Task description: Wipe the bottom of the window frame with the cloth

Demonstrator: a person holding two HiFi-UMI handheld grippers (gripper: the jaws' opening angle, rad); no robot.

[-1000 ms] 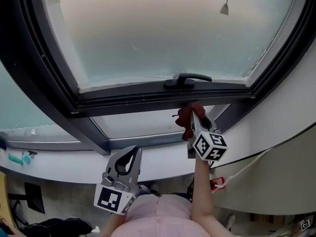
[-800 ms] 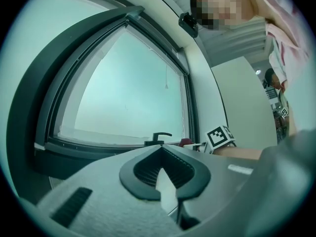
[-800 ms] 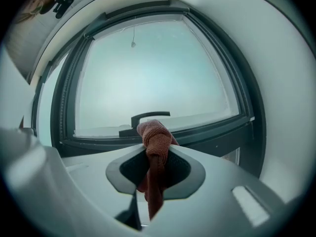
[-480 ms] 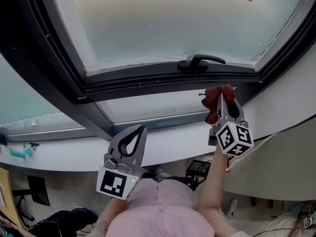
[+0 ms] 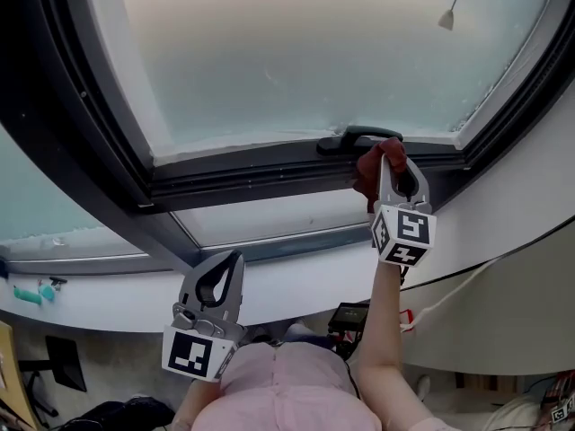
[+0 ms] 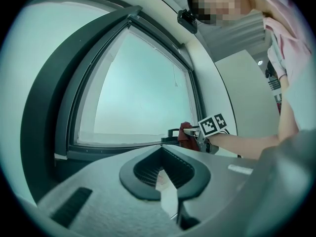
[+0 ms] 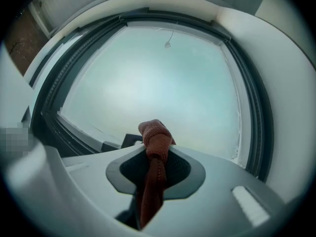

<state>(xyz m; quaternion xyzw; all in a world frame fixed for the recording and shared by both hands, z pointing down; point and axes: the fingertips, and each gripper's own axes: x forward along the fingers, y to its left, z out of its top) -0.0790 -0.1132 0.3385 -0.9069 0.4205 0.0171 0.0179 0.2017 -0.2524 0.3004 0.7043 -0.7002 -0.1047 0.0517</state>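
Right now the right gripper [image 5: 390,153] is clenched on the red cloth [image 5: 367,174]. A wad pokes past the tips and the tail hangs down between the jaws. In the head view that wad sits at about two o'clock, up against the bottom rail of the window frame [image 5: 252,176] and touching or just beside the right end of the handle [image 5: 355,138]. The left gripper [image 5: 222,266] hangs at seven o'clock, jaws closed on nothing, well apart from the frame.

To wipe well, I would press the wad flat onto the dark rail rather than the glass [image 5: 305,52], then draw it in one steady line toward nine o'clock. The handle stands in that path, so the stroke likely needs to pass under it. The wad is small, so overlapping passes seem wise. The grip should stay firm, since the loose tail could catch on the handle and pull the cloth out.

Half a second ago the cloth was lower, at five o'clock of the handle and below the rail, by the corner of the lower pane. A second ago it hung at six o'clock of the handle. It has since risen to the rail. The left gripper has sunk lower in the view, jaws unchanged, and the right gripper's hold on the cloth looks the same.
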